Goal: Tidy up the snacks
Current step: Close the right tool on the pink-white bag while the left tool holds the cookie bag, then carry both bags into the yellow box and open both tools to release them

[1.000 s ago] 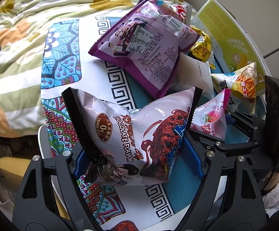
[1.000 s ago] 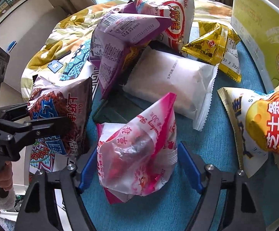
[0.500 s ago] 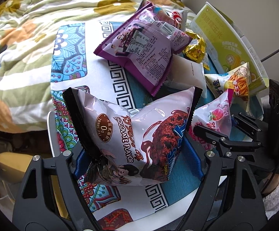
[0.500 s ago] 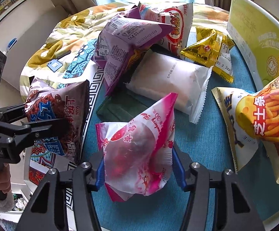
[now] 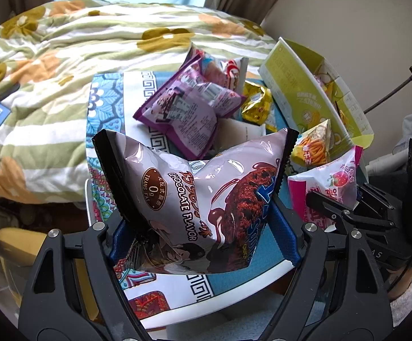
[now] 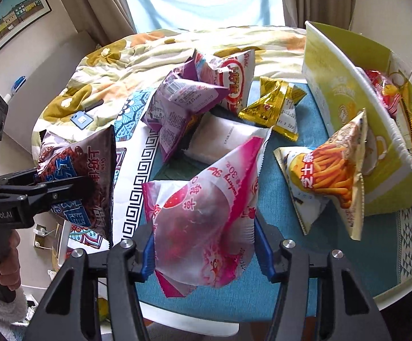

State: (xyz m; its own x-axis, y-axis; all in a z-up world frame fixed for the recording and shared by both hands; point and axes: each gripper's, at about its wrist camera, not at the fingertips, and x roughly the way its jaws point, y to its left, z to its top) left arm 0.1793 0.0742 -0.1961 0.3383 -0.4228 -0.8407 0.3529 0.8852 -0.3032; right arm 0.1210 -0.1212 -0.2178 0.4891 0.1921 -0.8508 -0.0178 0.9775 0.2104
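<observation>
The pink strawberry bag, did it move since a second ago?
Yes. The right gripper closed on the pink strawberry bag and lifted it off the table. The left gripper also rose, still clamping the chocolate bag. The other snacks stayed put.

My left claw (image 5: 203, 227) pinches the chocolate bag (image 5: 200, 204) above the table's near edge (image 5: 234, 292); my right claw (image 6: 204, 251) pinches the strawberry bag (image 6: 206, 213) beside it. Behind lies the snack pile (image 6: 200, 96), the box (image 6: 347, 108) at right.
</observation>
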